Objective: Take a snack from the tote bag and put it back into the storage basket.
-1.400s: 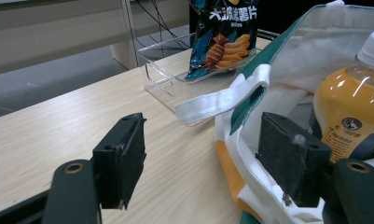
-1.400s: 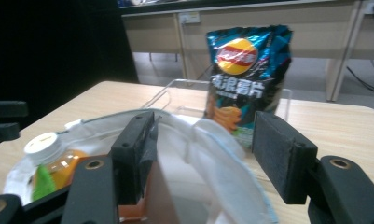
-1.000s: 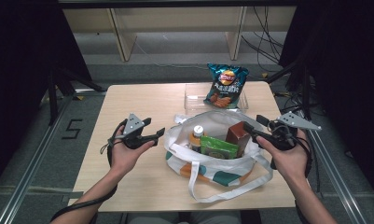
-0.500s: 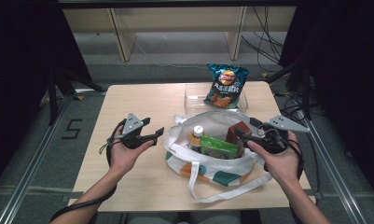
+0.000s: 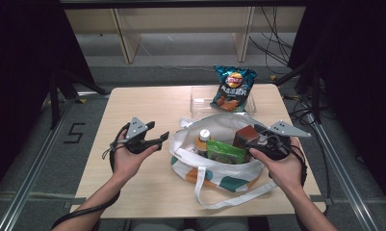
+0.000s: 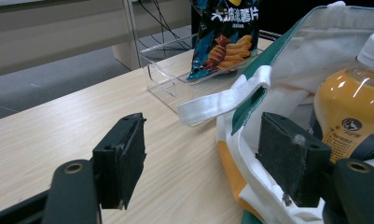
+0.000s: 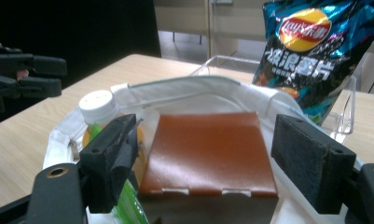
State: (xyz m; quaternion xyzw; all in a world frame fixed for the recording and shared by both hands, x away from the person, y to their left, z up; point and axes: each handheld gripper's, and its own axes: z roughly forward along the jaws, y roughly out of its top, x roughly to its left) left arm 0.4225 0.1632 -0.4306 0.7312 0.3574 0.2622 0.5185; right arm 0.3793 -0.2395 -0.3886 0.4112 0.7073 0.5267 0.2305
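A white tote bag (image 5: 214, 171) with green and orange patches lies open in the middle of the table. It holds an orange drink bottle (image 5: 203, 139), a green packet (image 5: 225, 153) and a brown box (image 5: 244, 137). My right gripper (image 5: 256, 140) hovers at the bag's right rim. Its jaws have just been opening and now straddle the brown box (image 7: 208, 154) with a gap on each side. My left gripper (image 5: 160, 137) is open just left of the bag. The bag's rim (image 6: 236, 140) lies between its pads untouched, and the bottle (image 6: 348, 112) stands close behind.
A blue chips bag (image 5: 234, 89) leans in a clear plastic tray (image 5: 200, 103) at the table's far edge, behind the tote. A white strap (image 5: 205, 192) loops toward the near edge. Bare wooden tabletop (image 5: 147, 101) stretches to the left. Cables and shelving stand beyond the table.
My right gripper has slid a little left and down onto the bag, over the brown box. The left hand has stayed put.
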